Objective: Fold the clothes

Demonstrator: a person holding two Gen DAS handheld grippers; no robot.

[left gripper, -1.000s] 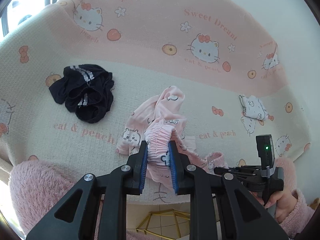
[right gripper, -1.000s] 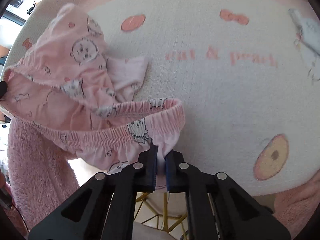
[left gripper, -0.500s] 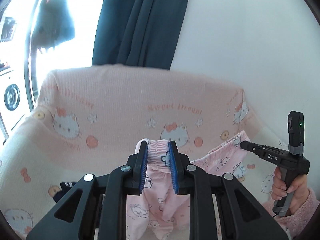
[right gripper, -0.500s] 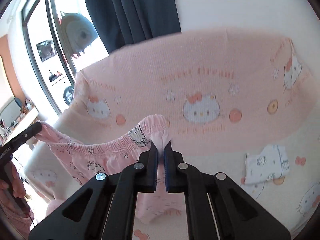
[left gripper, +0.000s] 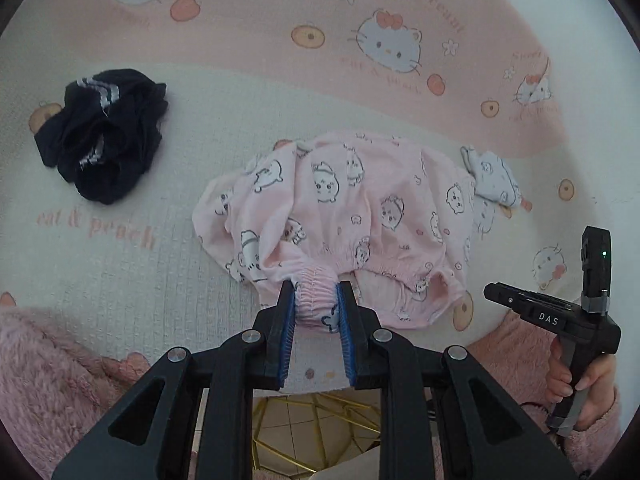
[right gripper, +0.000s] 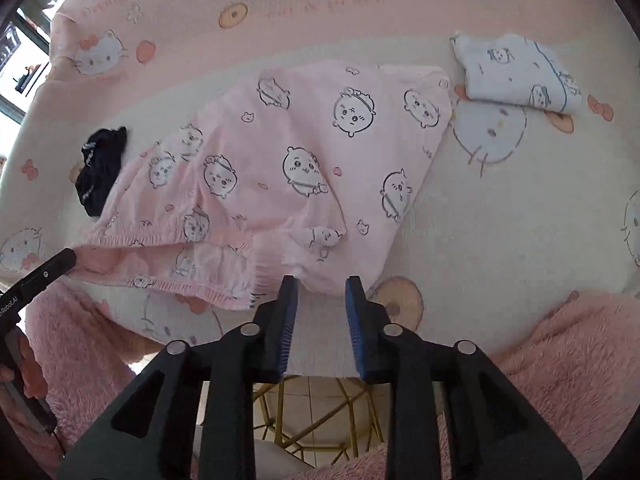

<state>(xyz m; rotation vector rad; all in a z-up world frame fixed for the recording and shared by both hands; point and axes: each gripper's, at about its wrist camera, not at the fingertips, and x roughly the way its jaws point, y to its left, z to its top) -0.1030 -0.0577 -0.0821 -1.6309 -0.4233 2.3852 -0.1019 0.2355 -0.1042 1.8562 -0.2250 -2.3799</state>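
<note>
the pink shorts (left gripper: 360,216) have dropped from mid-air onto the blanket (left gripper: 160,272). my left gripper (left gripper: 316,304) pinches their waistband; my right gripper (right gripper: 322,284) is opening, pads off the cloth, shorts lying spread, rumpled.

Both wrist views: steeply down, pink shorts (left gripper: 360,208) shared

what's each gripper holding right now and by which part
The left gripper is shut on the pink shorts, pinching their bunched elastic waistband. The right gripper holds nothing: its jaws are opening, with no cloth between them.
</note>
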